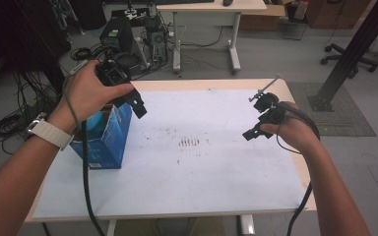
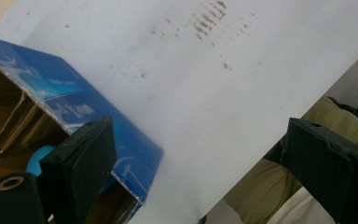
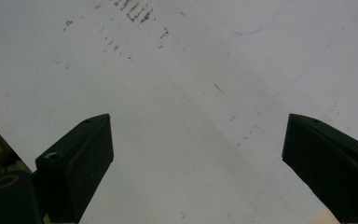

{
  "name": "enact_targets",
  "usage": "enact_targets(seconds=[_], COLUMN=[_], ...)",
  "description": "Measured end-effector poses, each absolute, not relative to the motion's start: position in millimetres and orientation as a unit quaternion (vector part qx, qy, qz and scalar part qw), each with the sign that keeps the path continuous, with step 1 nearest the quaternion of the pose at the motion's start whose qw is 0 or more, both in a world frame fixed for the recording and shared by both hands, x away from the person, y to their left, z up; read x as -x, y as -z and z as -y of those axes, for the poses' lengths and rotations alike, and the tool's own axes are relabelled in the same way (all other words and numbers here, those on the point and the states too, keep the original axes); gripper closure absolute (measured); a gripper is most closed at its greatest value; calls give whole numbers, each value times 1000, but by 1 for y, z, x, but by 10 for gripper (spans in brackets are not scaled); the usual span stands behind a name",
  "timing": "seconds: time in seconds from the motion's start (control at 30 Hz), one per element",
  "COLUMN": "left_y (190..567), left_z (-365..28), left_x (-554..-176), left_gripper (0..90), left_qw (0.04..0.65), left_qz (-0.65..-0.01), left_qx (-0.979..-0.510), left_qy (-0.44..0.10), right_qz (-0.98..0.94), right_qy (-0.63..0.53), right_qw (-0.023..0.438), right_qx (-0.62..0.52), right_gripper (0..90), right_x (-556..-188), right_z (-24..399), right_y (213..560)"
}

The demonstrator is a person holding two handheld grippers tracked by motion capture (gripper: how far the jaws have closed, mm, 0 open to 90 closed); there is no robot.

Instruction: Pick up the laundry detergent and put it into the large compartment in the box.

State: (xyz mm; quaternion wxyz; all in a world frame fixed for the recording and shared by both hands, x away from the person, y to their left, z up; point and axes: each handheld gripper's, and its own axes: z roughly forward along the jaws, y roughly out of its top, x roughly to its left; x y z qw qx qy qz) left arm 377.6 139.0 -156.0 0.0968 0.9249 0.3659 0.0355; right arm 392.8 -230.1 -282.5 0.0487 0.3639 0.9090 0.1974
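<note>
Hiding ball (image 2: pixel 38 158) (blue, mostly) w/in box (image 2: pixel 74 105).

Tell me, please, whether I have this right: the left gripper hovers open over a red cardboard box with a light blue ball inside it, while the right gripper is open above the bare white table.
Not quite: the cardboard box is blue, not red, as the high view shows. The rest stands: the left gripper hovers open over it, a light blue ball lies inside, and the right gripper is open above the white table.

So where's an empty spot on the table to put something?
Most of the white sheet is bare: the middle around the brown smudges, and the near edge. It is crowded only at the left, where the blue box stands under the left gripper.
</note>
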Motion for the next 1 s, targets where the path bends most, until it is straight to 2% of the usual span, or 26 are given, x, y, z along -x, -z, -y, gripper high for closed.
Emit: enact_targets(seconds=[0.7,1.0], left_y=[174,183], left_z=[-124,-119], left_x=[-375,-373], left_gripper=[91,91], left_qw=[102,100], left_qz=[-295,-287], left_qx=[-950,-952], left_qy=[-26,-25], right_qz=[-908,-909], right_qy=[-200,-199], right_qw=[48,48], right_qx=[-365,-364], right_gripper=[88,88], right_x=[-395,-395], right_z=[231,229], right_y=[283,284])
